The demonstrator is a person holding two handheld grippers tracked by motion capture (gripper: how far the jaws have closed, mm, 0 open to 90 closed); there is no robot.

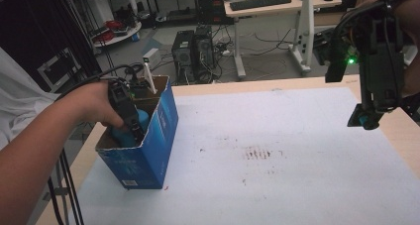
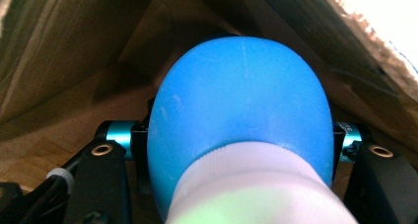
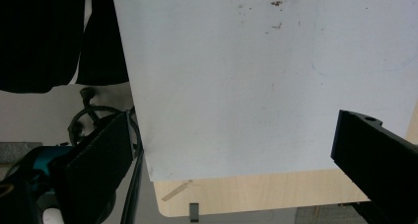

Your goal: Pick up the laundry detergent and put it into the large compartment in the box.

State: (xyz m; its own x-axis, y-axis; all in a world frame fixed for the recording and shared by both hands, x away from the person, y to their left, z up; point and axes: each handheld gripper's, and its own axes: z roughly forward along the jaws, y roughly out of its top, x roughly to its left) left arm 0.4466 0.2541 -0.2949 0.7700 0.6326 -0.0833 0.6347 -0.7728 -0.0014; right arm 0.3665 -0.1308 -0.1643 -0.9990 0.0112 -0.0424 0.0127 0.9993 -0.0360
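jaws of the left gripper (image 2: 236,150) pinch the smooth, probably light and slippery blue bulb (image 2: 241,105) at 3 and 9 o'clock inside the box (image 1: 148,150); right gripper (image 3: 231,155) gapes wide, empty.

A light wooden bench (image 1: 297,84) is carrying the scene, and a large white sheet (image 1: 277,185) is lying flat on it, covering nearly the whole top. Bare wood is showing along the far edge and down the right side. Reddish-brown smudges (image 1: 257,153) are marking the sheet near its middle, with a few smaller specks scattered just beside them. A blue cardboard box (image 1: 148,150) is standing upright on the sheet's left part, near the bench's left edge, its top flaps open. In the right gripper view, a rounded bench corner (image 3: 170,204) is sticking out past the sheet's edge.
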